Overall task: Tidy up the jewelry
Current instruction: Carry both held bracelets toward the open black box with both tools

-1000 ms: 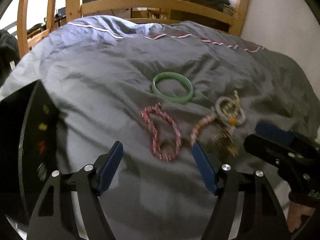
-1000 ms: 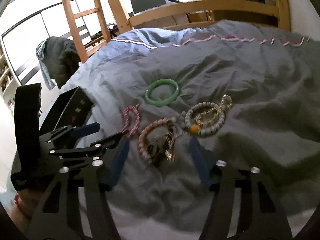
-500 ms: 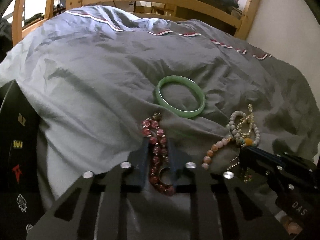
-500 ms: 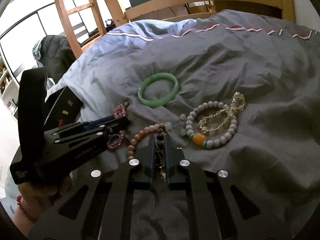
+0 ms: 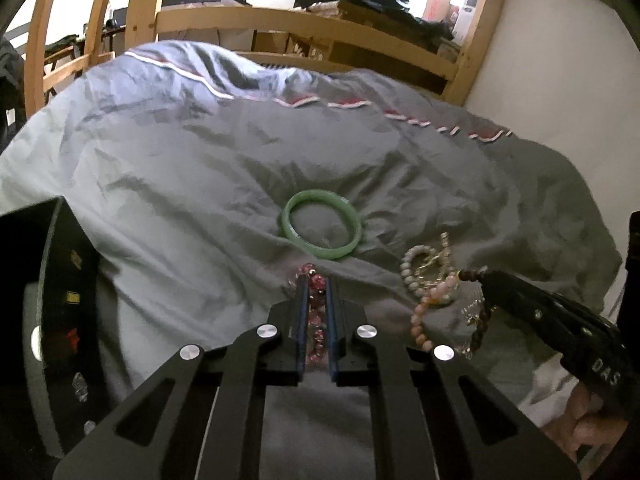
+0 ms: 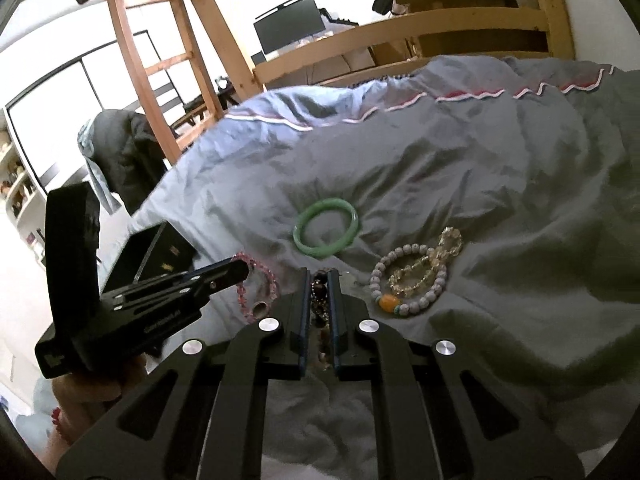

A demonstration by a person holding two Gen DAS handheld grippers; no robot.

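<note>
Item 1: pink bead bracelet [image 5: 316,312], pinched in the closed left gripper [image 5: 316,286], lifting off the grey duvet [image 5: 180,200].
Item 2: dark bead strand [image 6: 320,300], clamped in the right gripper [image 6: 319,280], likely for sorting into the black case [image 6: 156,256].

Black skeletal tongs [image 5: 316,284] with blue pads [image 5: 301,316], silver screws, white lettering on the side.

Between my left jaws hangs the red beaded bracelet [image 5: 316,312], its crimson beads pinched in a doubled strand. My right jaws pinch a dark brown bead strand [image 6: 320,300], with a pink bead bracelet [image 5: 430,312] dangling beside it. On the bed's grey cover the green jade bangle [image 6: 326,232] lies flat. Near it, to the right, a white bead bracelet [image 6: 412,284] with an amber bead circles a pale yellow crystal bracelet [image 6: 432,262].
</note>
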